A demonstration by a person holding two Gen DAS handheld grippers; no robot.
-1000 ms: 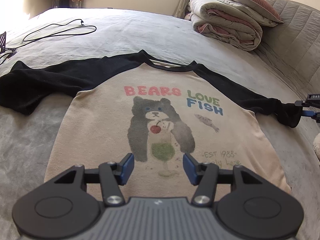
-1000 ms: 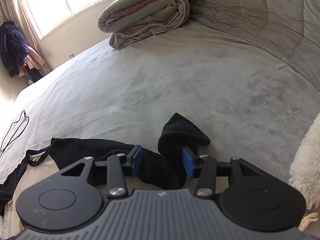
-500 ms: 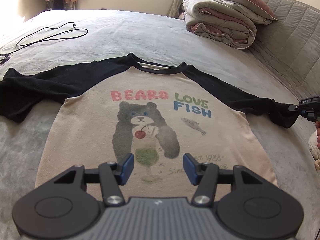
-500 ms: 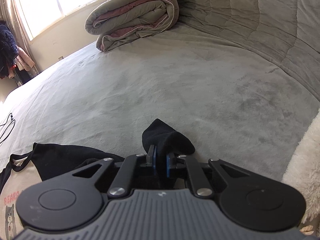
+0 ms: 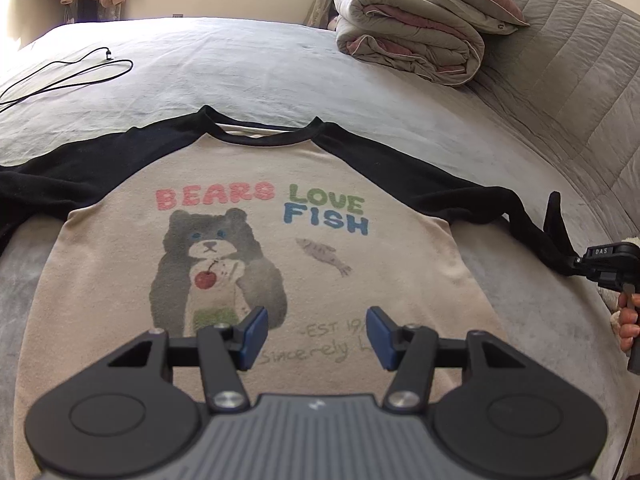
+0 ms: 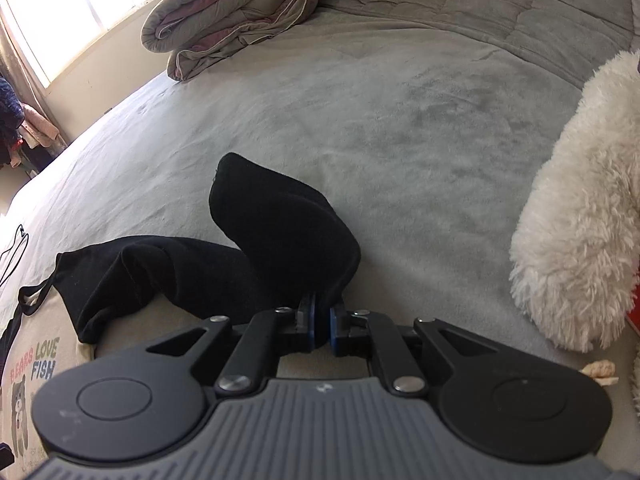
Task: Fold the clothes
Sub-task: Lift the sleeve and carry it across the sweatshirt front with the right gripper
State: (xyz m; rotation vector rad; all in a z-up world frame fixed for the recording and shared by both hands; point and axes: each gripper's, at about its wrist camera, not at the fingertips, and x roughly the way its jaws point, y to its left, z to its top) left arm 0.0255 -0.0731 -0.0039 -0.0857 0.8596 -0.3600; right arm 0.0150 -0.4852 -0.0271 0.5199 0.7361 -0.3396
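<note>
A: Position of the shirt (image 5: 256, 264) to be logged. It is spread face up on the grey bed cover (image 5: 240, 72), cream body flat, collar toward the far side, both black sleeves stretched outward.

B: Grippers? The right gripper (image 6: 322, 322) is pressed together on the cuff of the right sleeve (image 6: 280, 232); the black cloth is pinched between the 2 blue pads and bunched up above them. The left gripper (image 5: 314, 338) is spread wide and held over the lower hem, nothing between its fingers.

A: Step judged: a sleeve fold, with the cuff held for carrying inward across the chest. The next move is judged to call for a low, taut carry so the sleeve is laid flat over the print.

B: Materials noted: soft knit jersey, limp, easily creased; plush napped cover, likely to drag on the cloth. A rolled quilt (image 5: 412, 36) lies well apart, a fluffy white item (image 6: 580, 216) near the right gripper
</note>
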